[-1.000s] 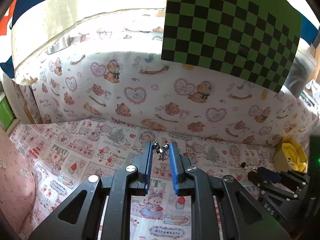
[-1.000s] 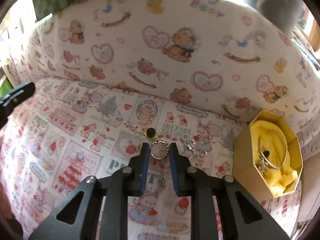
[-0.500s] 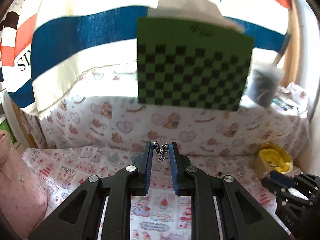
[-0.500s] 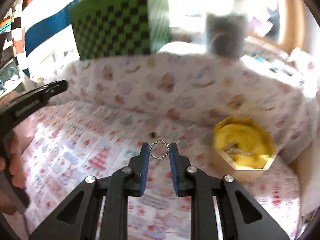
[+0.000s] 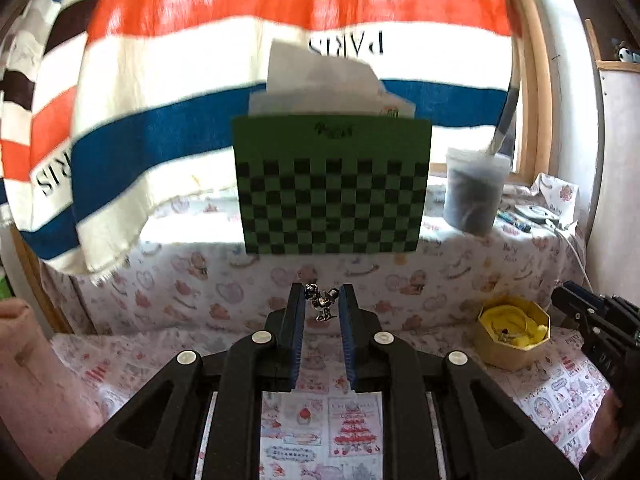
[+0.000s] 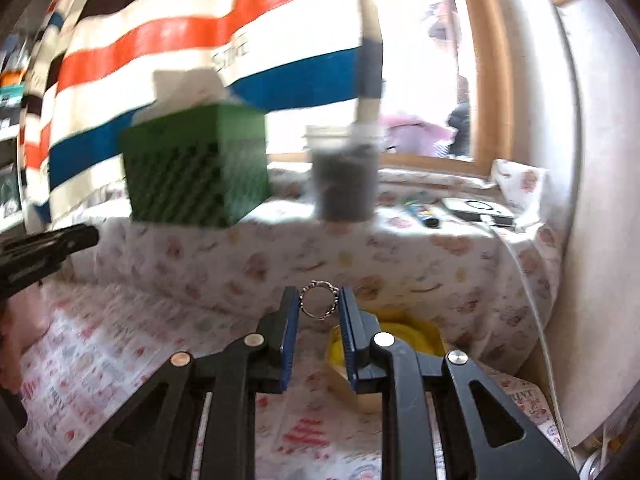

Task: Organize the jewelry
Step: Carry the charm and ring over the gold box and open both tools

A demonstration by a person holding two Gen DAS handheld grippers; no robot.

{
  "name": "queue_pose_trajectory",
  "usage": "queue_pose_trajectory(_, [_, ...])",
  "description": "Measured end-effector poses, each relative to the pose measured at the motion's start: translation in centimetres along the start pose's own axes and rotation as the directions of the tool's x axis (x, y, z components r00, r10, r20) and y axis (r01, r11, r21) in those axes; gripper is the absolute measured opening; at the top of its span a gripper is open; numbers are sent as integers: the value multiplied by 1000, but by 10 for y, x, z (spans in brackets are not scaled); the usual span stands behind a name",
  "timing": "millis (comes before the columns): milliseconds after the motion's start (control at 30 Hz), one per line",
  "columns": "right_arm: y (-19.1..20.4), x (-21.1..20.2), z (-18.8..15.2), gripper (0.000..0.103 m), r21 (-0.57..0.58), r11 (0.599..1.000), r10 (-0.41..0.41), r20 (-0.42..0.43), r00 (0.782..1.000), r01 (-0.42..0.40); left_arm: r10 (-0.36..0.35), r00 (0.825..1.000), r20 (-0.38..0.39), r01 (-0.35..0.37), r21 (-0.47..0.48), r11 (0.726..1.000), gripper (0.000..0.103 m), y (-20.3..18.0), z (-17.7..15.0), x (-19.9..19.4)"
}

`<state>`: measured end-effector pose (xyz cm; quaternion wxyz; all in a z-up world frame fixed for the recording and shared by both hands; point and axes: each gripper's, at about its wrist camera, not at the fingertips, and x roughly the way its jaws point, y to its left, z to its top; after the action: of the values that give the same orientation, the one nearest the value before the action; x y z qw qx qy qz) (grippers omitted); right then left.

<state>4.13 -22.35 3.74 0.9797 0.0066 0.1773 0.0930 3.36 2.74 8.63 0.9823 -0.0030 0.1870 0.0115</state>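
My left gripper [image 5: 322,300] is shut on a small silver charm piece [image 5: 320,305] pinched between its blue pads, held up in the air. The right gripper [image 6: 319,300] is shut on a silver ring with a beaded rim [image 6: 319,300], also lifted off the cloth. An octagonal cardboard box lined with yellow fabric [image 5: 513,330] stands on the printed cloth at the right, with some jewelry inside. In the right wrist view that box [image 6: 404,336] lies just beyond and below the fingers, partly hidden by them. The right gripper [image 5: 592,320] shows at the right edge of the left wrist view.
A raised ledge covered in teddy-bear cloth [image 5: 208,280] runs behind the work surface. On it stand a green checkered box [image 5: 332,184] and a grey tub [image 5: 474,192]. A striped towel [image 5: 160,80] hangs behind. A pink cushion [image 5: 36,380] sits at left.
Both grippers rose from the printed cloth and tilted up, each carrying its piece. The view widened to take in the ledge and towel. The yellow box now sits nearer the right gripper's fingers.
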Motion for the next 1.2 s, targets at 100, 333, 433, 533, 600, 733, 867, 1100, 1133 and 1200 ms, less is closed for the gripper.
queue_pose_trajectory(100, [-22, 3, 2, 19, 59, 998, -2, 1, 1000, 2, -5, 1000, 21, 5, 14, 1000, 16, -4, 1, -6])
queue_pose_trajectory(333, [-86, 32, -6, 19, 294, 951, 125, -98, 987, -92, -54, 996, -74, 55, 9, 998, 16, -42, 0, 34])
queue_pose_trajectory(433, [-107, 46, -14, 19, 392, 913, 181, -134, 974, -115, -137, 976, -168, 141, 8, 990, 16, -80, 5, 65])
queue_pose_trajectory(533, [-120, 59, -21, 19, 439, 890, 212, -162, 964, -122, -198, 955, -223, 209, 25, 978, 16, -122, 8, 84])
queue_pose_trajectory(600, [-128, 71, -28, 19, 493, 858, 267, -190, 945, -143, -264, 926, -272, 274, 0, 962, 16, -146, 7, 97])
queue_pose_trajectory(733, [-138, 83, -36, 20, 526, 843, 262, -214, 941, -115, -363, 862, -354, 341, -125, 932, 16, -167, 2, 121])
queue_pose_trajectory(867, [-142, 86, -37, 20, 550, 823, 298, -204, 933, -143, -375, 841, -390, 349, -138, 927, 16, -182, -6, 134])
queue_pose_trajectory(1100, [-153, 68, -28, 23, 532, 842, 201, -161, 966, -86, -387, 824, -414, 378, -107, 920, 16, -202, -17, 141])
queue_pose_trajectory(1133, [-156, 66, -27, 24, 536, 841, 186, -153, 971, -76, -382, 828, -411, 378, -94, 921, 16, -204, -18, 141])
queue_pose_trajectory(1200, [-161, 63, -26, 24, 549, 833, 172, -144, 975, -66, -387, 829, -404, 387, -86, 918, 16, -206, -18, 141])
